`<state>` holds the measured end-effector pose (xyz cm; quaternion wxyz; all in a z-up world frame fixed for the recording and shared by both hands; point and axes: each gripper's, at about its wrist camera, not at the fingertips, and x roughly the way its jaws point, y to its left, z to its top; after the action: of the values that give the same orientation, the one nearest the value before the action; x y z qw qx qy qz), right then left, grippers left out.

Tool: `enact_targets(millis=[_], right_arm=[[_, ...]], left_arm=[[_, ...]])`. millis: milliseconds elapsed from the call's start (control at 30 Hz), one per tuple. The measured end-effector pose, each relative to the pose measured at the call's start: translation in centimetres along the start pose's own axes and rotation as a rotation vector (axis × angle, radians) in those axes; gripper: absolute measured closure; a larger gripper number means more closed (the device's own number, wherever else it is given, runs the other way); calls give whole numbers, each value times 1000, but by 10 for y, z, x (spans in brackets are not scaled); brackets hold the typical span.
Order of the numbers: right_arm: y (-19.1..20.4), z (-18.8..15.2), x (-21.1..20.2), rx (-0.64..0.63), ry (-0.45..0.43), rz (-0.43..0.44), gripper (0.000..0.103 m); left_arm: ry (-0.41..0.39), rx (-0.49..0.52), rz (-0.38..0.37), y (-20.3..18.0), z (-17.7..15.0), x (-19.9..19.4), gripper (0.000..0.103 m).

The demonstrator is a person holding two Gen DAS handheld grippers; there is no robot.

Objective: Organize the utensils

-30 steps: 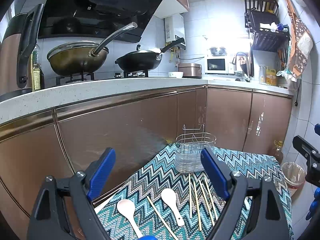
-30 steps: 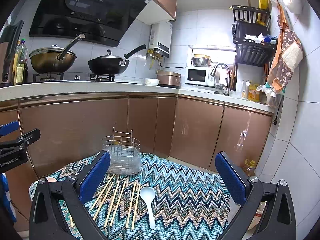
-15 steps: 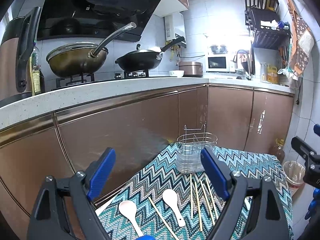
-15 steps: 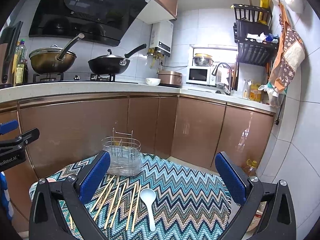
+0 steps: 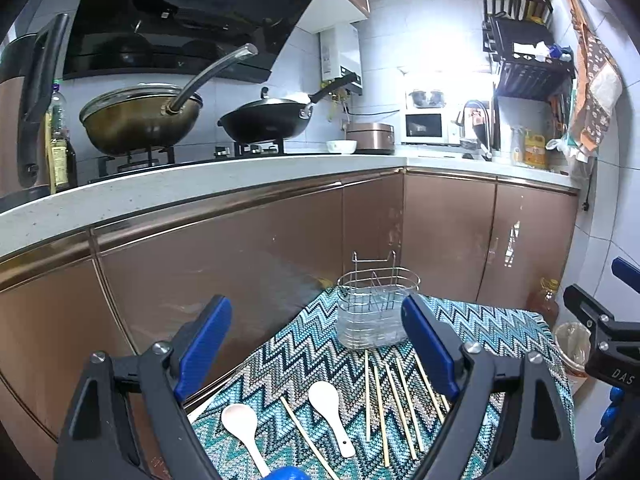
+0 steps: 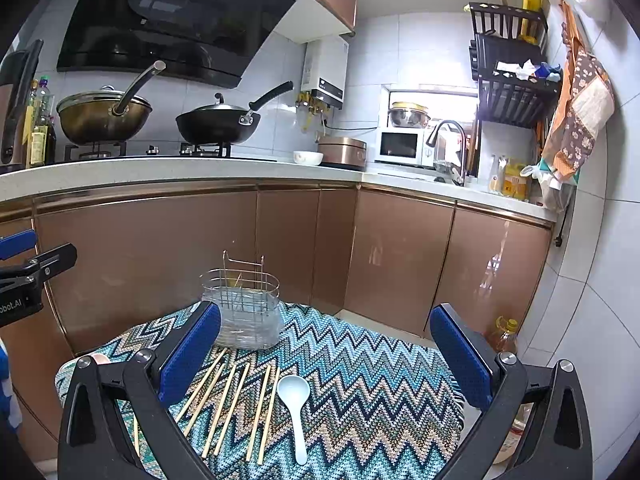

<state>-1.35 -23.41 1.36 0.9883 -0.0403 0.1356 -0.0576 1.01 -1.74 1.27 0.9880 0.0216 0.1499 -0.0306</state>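
The kitchen counter [image 6: 180, 174] with its bronze cabinet doors [image 6: 396, 256] fills the background of both views, and it sits a touch lower and farther back in frame than a second ago, as both cameras have crept slightly upward and back. In front of it lies the zigzag-patterned cloth [image 6: 360, 380], covering a low table whose surface is otherwise hidden. At the cloth's far edge stands the wire utensil holder [image 5: 376, 312], upright, with a clear liner inside (its compartments are too fine to tell apart); it looks empty of the loose utensils. The left gripper [image 5: 316, 348] hovers above the near-left part of the cloth with its blue pads spread wide and nothing between them, the same spread as in the earlier frames. The right gripper [image 6: 324, 356] hangs likewise over the near side, jaws wide apart and empty, also unchanged in opening. On the cloth, just in front of the holder, a fan of bamboo chopsticks [image 6: 236, 404] lies loose, untouched since a second ago. One more chopstick [image 5: 308, 436] lies apart between two white spoons [image 5: 330, 416], and a third spoon [image 6: 294, 404] rests just right of the fan, bowl toward the holder.
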Motion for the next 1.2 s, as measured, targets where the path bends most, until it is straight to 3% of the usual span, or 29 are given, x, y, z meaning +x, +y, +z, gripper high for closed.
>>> enact_targets(millis=[500,800,1200], right_arm=[[-1,0,14,-27,10,34,0],[0,-6,32,-39,48,75,0],[1,-18,55,-45,114,102,0]], left_arm=[[1,18,54,19,13,9,16],[91,-48,29,59,8,23,16],[231,-91,-37,78,-18,50,17]])
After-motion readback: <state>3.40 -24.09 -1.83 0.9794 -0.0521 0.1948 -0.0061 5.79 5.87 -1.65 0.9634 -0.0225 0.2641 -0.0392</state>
